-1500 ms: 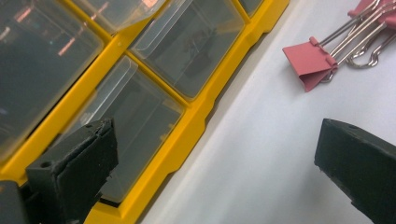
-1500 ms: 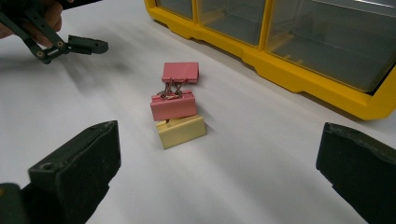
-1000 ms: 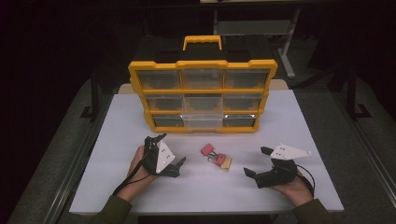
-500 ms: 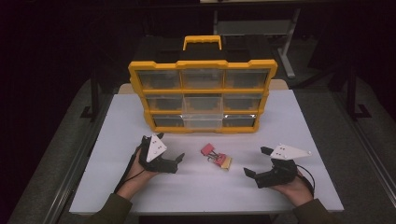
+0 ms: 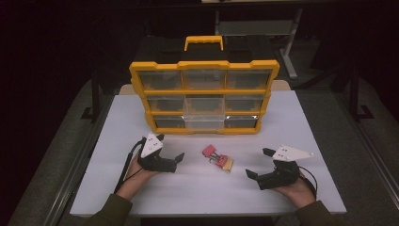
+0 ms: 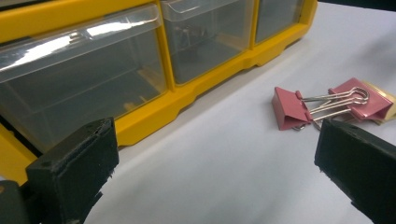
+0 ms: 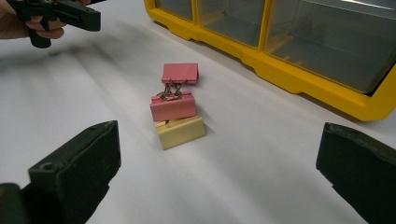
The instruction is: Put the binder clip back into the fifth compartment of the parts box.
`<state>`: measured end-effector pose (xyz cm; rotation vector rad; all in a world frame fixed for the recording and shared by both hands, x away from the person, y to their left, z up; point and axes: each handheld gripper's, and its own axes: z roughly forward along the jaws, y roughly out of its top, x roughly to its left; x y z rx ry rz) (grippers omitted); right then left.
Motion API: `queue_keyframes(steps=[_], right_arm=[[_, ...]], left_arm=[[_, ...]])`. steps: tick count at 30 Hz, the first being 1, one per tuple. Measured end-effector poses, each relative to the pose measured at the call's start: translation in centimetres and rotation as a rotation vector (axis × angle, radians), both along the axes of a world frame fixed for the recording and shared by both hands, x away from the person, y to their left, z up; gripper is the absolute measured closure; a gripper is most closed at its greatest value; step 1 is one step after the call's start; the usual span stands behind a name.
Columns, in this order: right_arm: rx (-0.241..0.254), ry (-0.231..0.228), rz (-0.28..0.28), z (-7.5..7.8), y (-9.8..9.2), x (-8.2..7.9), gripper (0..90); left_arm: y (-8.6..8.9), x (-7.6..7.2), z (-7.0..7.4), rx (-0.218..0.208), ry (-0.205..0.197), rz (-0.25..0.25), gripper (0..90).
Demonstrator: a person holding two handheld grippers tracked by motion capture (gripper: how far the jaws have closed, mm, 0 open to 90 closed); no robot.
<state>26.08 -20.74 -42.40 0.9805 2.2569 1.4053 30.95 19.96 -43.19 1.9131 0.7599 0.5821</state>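
Left gripper: in my left hand, low over the bench, jaws spread wide with nothing between them, tips pointing right.
Right gripper: in my right hand, also low, jaws wide apart and holding nothing, tips pointing left.
Forearms: both come in from the near edge, sleeves at the wrists, hands well apart.

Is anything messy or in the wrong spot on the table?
A little. Three binder clips, two pink and one yellow, lie bunched together loose on the white table, in front of the yellow drawer organizer rather than inside a drawer. Nothing looks spilled or broken.
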Motion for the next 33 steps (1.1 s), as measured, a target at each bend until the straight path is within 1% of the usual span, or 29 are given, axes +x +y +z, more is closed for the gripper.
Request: queue_keyframes(steps=[2, 4, 6, 7, 9, 11, 12, 17, 20, 21, 22, 27, 28, 29, 30, 31, 33], right_arm=[[-0.001, -0.003, 0.001, 0.0, 0.0, 0.0, 0.0], [-0.001, -0.004, 0.001, 0.0, 0.0, 0.0, 0.0], [-0.001, -0.004, 0.001, 0.0, 0.0, 0.0, 0.0], [0.0, -0.005, 0.001, 0.0, 0.0, 0.0, 0.0], [0.001, 0.0, -0.002, 0.0, -0.1, 0.0, 0.0], [0.001, 0.002, -0.002, 0.0, -0.1, 0.0, 0.0], [0.002, 0.003, -0.003, 0.0, -0.1, 0.0, 0.0], [0.001, 0.003, -0.003, 0.0, -0.1, 0.0, 0.0], [0.004, 0.003, -0.001, 0.0, -0.1, 0.0, 0.0], [0.003, 0.002, -0.001, 0.0, -0.1, 0.0, 0.0], [0.002, 0.004, -0.001, 0.0, -0.1, 0.0, 0.0], [0.003, 0.002, -0.001, 0.0, -0.1, 0.0, 0.0], [0.002, 0.003, -0.002, 0.0, 0.0, 0.0, 0.0], [0.002, 0.003, -0.002, 0.0, 0.0, 0.0, 0.0], [0.003, 0.004, -0.002, 0.0, 0.0, 0.0, 0.0], [0.003, 0.004, -0.002, 0.0, -0.1, 0.0, 0.0], [0.003, 0.003, -0.001, 0.0, -0.1, 0.0, 0.0]], left_arm=[[0.1, -0.1, 0.0, 0.008, 0.002, -0.013, 0.0], [0.1, -0.1, 0.1, 0.006, -0.001, -0.016, 0.0], [0.2, -0.2, 0.2, -0.005, 0.001, -0.023, 0.0], [0.2, -0.2, 0.2, -0.02, 0.001, -0.021, 0.0], [0.4, -0.3, 0.4, -0.023, 0.0, -0.026, 0.0], [0.4, -0.5, 0.5, -0.044, 0.003, -0.022, 0.0], [0.5, -0.6, 0.5, -0.048, -0.002, -0.026, 0.0], [1.1, -1.2, 0.5, -0.067, 0.005, -0.026, 0.0], [1.5, -1.5, 0.6, -0.069, 0.008, -0.027, 0.0], [1.6, -1.6, 0.6, -0.086, 0.01, -0.021, 0.0], [1.8, -1.7, 0.6, -0.078, 0.01, -0.02, 0.0], [2.5, -2.1, 0.7, -0.089, 0.007, -0.015, 0.0], [2.6, -2.2, 0.7, -0.101, 0.007, -0.01, 0.0], [2.7, -2.3, 0.7, -0.095, 0.009, -0.008, 0.0], [2.9, -2.4, 0.7, -0.098, 0.004, -0.009, 0.0], [3.0, -2.5, 0.7, -0.098, 0.009, -0.008, 0.0], [3.3, -2.7, 0.7, -0.096, 0.001, -0.008, 0.0]])
